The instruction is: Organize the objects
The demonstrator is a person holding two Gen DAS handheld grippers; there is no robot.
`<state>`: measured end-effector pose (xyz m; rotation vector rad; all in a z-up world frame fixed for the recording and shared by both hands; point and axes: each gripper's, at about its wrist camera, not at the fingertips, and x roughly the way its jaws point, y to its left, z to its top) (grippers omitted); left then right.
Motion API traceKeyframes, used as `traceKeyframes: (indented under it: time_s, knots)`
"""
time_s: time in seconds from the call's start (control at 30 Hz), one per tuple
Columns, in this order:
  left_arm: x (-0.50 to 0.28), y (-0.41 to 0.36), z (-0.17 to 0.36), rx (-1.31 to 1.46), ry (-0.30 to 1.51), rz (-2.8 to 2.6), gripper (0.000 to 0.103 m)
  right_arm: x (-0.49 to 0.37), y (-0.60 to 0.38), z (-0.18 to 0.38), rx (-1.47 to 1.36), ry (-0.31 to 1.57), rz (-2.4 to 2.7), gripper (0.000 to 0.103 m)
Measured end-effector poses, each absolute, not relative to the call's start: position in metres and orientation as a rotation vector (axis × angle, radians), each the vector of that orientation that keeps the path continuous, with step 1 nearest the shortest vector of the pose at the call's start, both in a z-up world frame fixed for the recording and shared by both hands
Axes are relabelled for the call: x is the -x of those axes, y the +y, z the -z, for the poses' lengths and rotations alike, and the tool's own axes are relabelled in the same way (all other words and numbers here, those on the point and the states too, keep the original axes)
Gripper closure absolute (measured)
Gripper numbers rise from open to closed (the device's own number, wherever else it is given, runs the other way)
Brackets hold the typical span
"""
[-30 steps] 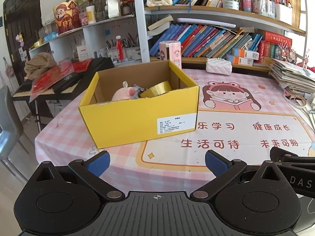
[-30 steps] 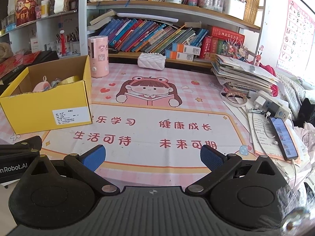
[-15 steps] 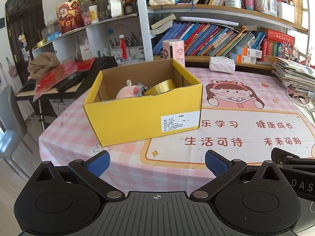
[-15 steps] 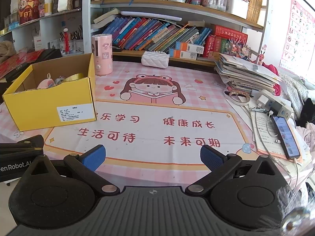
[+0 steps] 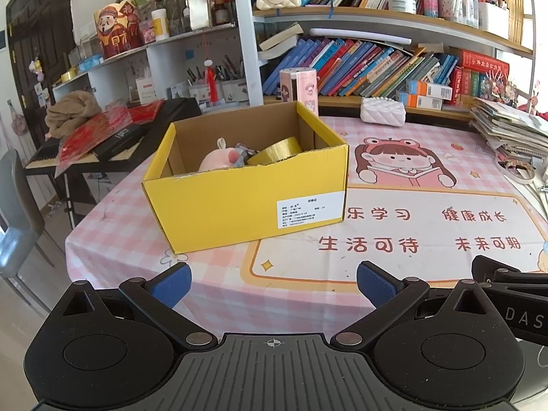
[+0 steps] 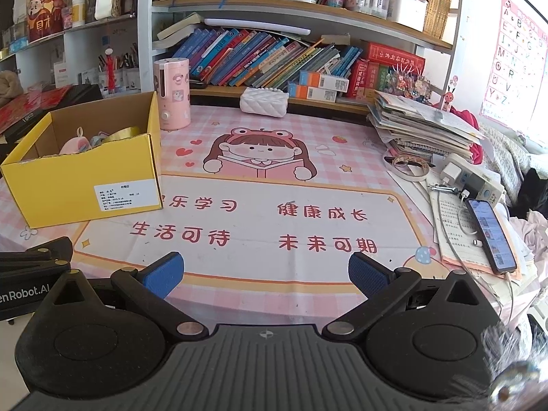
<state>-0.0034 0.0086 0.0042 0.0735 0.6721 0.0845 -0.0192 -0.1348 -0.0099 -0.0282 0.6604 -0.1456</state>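
Note:
An open yellow cardboard box (image 5: 239, 202) stands on the left part of the table; it also shows in the right wrist view (image 6: 68, 174). Inside lie a pink plush toy (image 5: 215, 161), a roll of yellowish tape (image 5: 277, 150) and a small grey item. My left gripper (image 5: 272, 282) is open and empty, held off the table's front edge, in front of the box. My right gripper (image 6: 265, 274) is open and empty, near the front edge at the table's middle. Part of the right gripper shows at the right of the left wrist view (image 5: 507, 284).
A pink cartoon table mat (image 6: 274, 212) covers the table. A pink cylinder (image 6: 171, 96) and a white quilted pouch (image 6: 263, 102) stand at the back. A paper stack (image 6: 421, 126), a charger, a tape ring and a phone (image 6: 489, 233) lie at the right. Bookshelves are behind; a chair (image 5: 13, 212) at left.
Both grippers have pulled back and risen a little from the table, so the box and mat look smaller and farther. Both stay open and empty.

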Motion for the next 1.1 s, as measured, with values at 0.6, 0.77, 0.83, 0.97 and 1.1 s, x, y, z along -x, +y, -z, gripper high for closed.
traceKeyframes:
  time_s: [0.6,0.77,0.83,0.97,1.1]
  knots:
    - [-0.003,0.003,0.001,-0.075,0.699,-0.046,0.0,0.017,-0.142,0.011,0.016,0.685,0.175,0.0]
    - [-0.004,0.002,0.002,-0.076,0.699,-0.035,0.0,0.016,-0.145,0.013,0.008,0.695,0.183,0.0]
    - [-0.005,0.002,0.002,-0.074,0.7,-0.033,0.0,0.014,-0.146,0.014,0.007,0.701,0.186,0.0]
    - [-0.006,0.003,0.002,-0.068,0.696,-0.037,0.0,0.012,-0.146,0.015,0.008,0.709,0.186,0.0]
    - [-0.009,0.004,0.003,-0.059,0.699,-0.035,0.0,0.01,-0.146,0.016,0.011,0.715,0.184,0.0]
